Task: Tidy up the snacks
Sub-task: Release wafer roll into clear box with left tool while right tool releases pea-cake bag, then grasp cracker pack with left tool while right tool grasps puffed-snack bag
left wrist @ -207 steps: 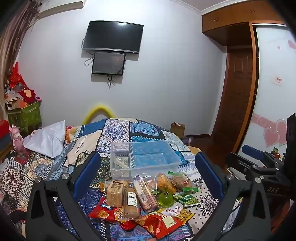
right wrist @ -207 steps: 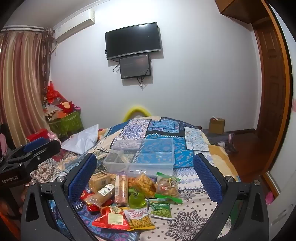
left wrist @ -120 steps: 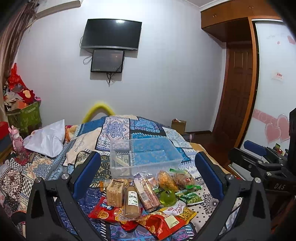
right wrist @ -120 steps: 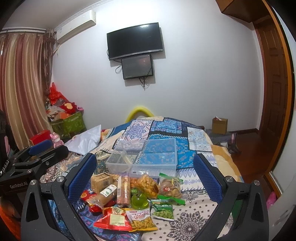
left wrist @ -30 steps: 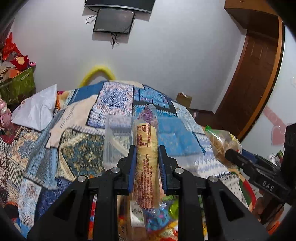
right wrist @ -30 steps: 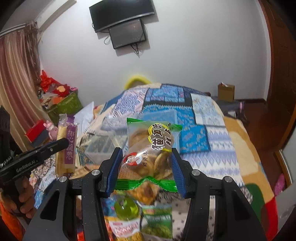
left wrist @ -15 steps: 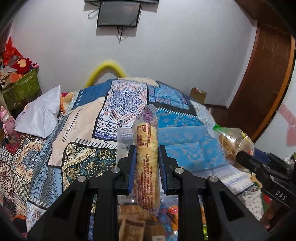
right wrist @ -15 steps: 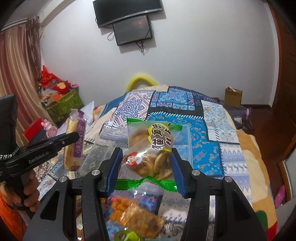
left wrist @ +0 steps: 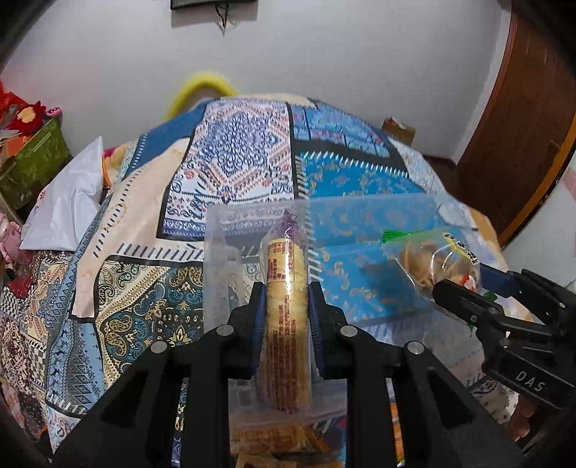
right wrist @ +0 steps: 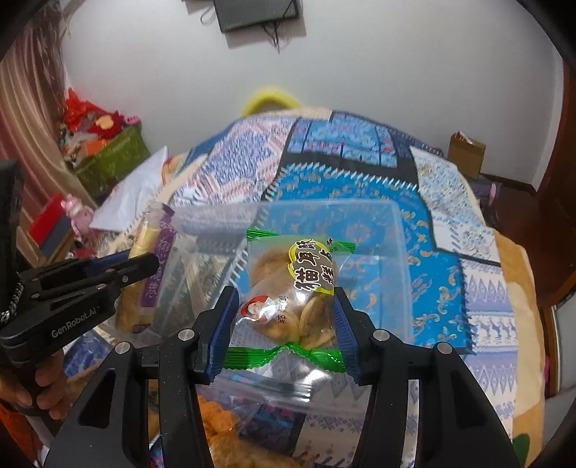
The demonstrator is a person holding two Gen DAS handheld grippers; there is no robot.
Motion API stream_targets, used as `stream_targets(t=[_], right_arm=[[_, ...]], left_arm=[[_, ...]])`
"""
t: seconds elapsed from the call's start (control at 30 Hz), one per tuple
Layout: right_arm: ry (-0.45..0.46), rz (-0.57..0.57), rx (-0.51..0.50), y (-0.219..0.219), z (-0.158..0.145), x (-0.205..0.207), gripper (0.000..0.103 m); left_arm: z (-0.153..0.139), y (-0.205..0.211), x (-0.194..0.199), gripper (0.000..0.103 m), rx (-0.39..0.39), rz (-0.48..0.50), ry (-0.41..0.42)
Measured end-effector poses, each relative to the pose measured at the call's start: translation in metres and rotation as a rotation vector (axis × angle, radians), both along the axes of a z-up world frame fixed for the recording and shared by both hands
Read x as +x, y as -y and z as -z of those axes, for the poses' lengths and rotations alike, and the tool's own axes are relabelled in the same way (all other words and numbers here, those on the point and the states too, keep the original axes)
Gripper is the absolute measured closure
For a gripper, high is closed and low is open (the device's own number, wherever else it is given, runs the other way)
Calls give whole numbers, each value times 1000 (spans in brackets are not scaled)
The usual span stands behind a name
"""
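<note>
bed [left wrist: 136, 273]: bears the clear bin [left wrist: 360, 223] near its middle
left gripper [left wrist: 287, 306]: left of the right gripper [right wrist: 286, 316], over the bin's left end, with the biscuit roll [left wrist: 287, 324] between its jaws
right gripper: over the bin's middle, with the cracker bag [right wrist: 291, 291] between its jaws
loose snack packets [right wrist: 223, 421]: on the bed, in front of the bin
pillow [left wrist: 68, 208]: left side of the bed
cardboard box [right wrist: 466, 153]: on the floor behind the bed, to the right

Patchwork bedspread [left wrist: 230, 158], white pillow [left wrist: 68, 205], green crate [right wrist: 111, 165], cardboard box [right wrist: 466, 153], wall screen [right wrist: 255, 14]
</note>
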State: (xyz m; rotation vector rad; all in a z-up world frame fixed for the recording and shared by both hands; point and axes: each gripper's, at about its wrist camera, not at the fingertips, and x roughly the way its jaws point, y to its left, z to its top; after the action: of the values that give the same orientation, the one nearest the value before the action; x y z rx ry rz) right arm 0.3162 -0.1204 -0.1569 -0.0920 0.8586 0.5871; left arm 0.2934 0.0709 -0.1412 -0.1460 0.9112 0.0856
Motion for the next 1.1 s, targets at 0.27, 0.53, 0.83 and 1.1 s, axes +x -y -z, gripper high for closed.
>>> stream_targets(t=[0.27,0.53,0.83,1.1], right_arm=[[-40,-30,-65,-9,13,3,53],[-12,-26,-41,-2,-7,-9,50],[51,-4,44,20,-45,-40,47],[90,12,84,37,-61,-72,43]], left_arm=[[10,0,7,80,-11,11,-64],[-9,-2,-11,59,-15,-4,-30],[-54,-10,-60,50,-22,-34,74],[-82,-14,-112,40,-4,-30,147]])
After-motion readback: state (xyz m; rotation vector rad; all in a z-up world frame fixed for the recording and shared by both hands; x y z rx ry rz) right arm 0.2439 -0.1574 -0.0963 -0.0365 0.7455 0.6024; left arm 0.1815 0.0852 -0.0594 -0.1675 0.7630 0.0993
